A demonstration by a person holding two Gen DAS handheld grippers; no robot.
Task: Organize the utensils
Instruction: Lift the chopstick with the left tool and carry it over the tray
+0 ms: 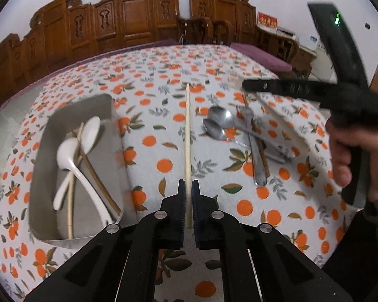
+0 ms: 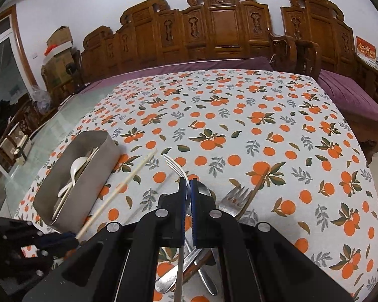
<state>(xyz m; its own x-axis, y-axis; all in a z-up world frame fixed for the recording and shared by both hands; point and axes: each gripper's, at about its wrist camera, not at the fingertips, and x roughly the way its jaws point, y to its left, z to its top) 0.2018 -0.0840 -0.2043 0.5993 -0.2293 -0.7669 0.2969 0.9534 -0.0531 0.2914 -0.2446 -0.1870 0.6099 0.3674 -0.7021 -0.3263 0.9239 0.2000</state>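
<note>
A chopstick is pinched in the nearly closed left gripper, and a fork is clamped in the right gripper, above the remaining cutlery. Both are judged mid-transfer. Next, each must be carried over the tray at left and released inside.

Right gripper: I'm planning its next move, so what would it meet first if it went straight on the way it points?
The right gripper, shut on a fork, points across the orange-print tablecloth. Nothing stands ahead; it would probably meet bare cloth first, though depth is unclear. The metal tray lies off to the left.
</note>
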